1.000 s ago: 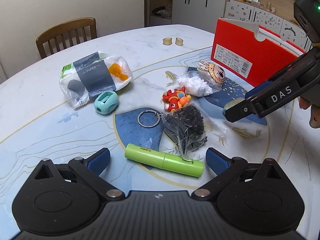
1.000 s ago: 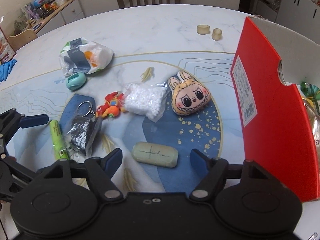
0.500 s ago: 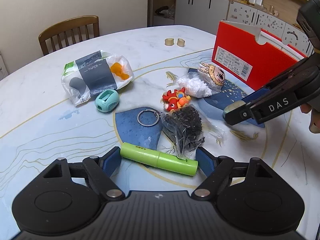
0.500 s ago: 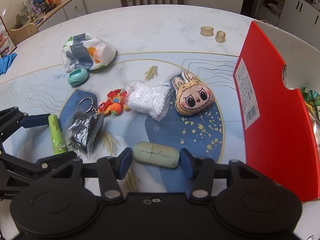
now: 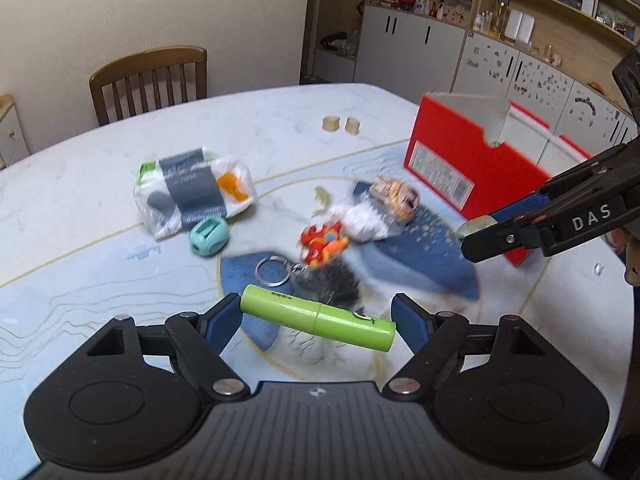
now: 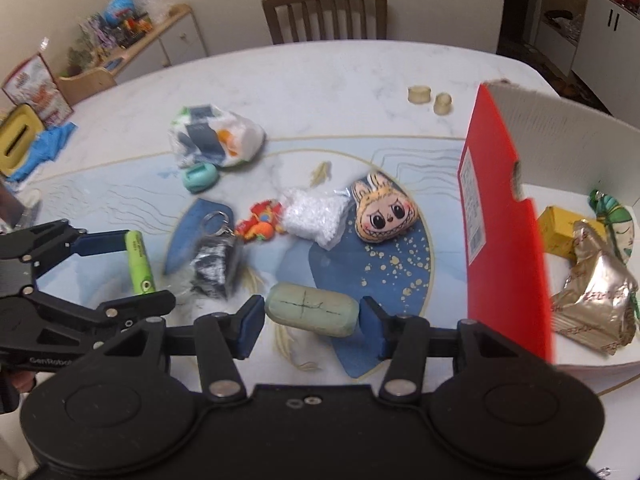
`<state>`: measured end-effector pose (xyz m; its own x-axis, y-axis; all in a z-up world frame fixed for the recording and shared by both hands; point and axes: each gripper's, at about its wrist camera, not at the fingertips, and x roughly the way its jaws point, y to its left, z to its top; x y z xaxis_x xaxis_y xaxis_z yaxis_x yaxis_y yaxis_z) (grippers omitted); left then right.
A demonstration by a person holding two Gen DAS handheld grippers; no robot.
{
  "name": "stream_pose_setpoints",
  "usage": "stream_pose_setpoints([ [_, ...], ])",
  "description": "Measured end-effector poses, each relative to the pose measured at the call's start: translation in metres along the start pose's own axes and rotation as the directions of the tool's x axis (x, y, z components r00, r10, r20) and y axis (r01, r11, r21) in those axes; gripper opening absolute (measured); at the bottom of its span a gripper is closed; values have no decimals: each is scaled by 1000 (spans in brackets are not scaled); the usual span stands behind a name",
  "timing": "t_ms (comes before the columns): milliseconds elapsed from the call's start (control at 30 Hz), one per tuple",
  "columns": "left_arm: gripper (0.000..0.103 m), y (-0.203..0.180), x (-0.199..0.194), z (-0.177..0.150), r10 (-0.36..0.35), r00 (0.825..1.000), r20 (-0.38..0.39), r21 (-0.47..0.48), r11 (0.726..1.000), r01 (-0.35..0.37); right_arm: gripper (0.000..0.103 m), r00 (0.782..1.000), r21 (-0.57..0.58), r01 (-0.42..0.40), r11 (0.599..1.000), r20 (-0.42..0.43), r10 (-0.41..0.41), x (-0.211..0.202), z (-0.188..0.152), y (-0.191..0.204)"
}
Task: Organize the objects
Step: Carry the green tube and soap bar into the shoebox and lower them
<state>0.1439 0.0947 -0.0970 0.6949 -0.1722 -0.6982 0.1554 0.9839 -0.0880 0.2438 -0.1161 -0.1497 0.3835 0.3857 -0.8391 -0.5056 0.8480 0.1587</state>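
Observation:
A lime-green tube hangs end to end between the blue pads of my left gripper, which is shut on it above the table; the same green tube shows in the right wrist view. My right gripper is shut on a pale green oblong block, also lifted. Left on the table are a plush face, a white bead bag, a red-orange toy, a dark bag with a key ring, a teal sharpener and a tissue pack.
An open red box stands at the right and holds a gold packet, a yellow box and a green item. Two small beige cylinders sit far back. A wooden chair stands behind the table.
Both grippers closed on their objects, the left on the green tube and the right on the pale block, then both rose off the table with them.

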Motion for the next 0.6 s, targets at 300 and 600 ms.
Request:
stream_pose_setpoints([
  [300,82,-38,-26,38,-11,999,40,-21,1000,12,51,996,-24,-59,998,61,61,-51,5,-22],
  [600,82,-90,-29,73,-28,999,47,0,1000,28,51,991,-22,-70,997,114,72,-91,8,-71],
])
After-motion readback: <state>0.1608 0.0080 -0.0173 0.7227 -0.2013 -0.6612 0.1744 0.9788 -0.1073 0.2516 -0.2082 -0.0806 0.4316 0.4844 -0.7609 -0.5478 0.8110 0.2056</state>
